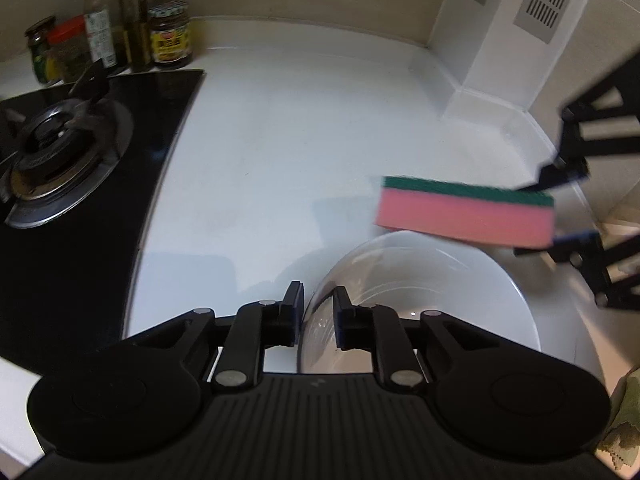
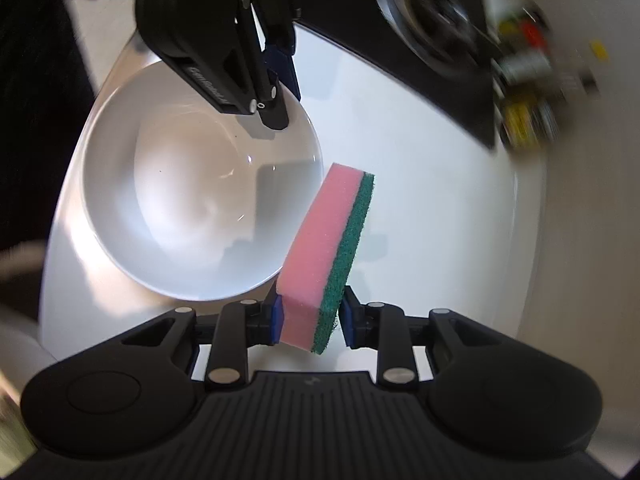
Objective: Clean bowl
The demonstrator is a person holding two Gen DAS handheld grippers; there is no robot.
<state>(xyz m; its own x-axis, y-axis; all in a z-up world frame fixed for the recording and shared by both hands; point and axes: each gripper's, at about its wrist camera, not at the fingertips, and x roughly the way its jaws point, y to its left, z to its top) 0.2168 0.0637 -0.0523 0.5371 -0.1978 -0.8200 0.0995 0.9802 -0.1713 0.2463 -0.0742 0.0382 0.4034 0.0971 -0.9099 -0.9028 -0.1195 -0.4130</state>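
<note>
While the right gripper (image 2: 310, 320) had its blue-padded fingers (image 2: 277, 320) clamped on the near end of the sponge (image 2: 324, 252), pink foam against one pad and green scourer toward the other, the left gripper (image 1: 318, 312) had its fingers (image 1: 294, 300) pinched across the rim of the bowl (image 2: 192, 200), one outside the wall and one inside. The sponge stuck out from the right gripper, tilted, its far end just beside the bowl's rim and, as far as the right wrist view showed, not yet inside it; whether it touched the rim could not be told. From the left wrist view the same sponge (image 1: 466, 212) hung above the far edge of the bowl (image 1: 460, 300), green side up. The white bowl sat over a pale counter (image 1: 300, 140), its inside glossy with only a tiny dark speck or two visible. Beyond the bowl, a black gas hob (image 1: 68, 152) lay off to one side, with jars and bottles (image 1: 168, 36) behind it against the wall. Judged from this, the step in hand was bringing the sponge to the held bowl, with wiping itself not begun. The next move probably called for swinging the sponge over the rim and pressing a broad face against the inner wall, while the left gripper held firm so the smooth rim would not slip or twist under the push.
</note>
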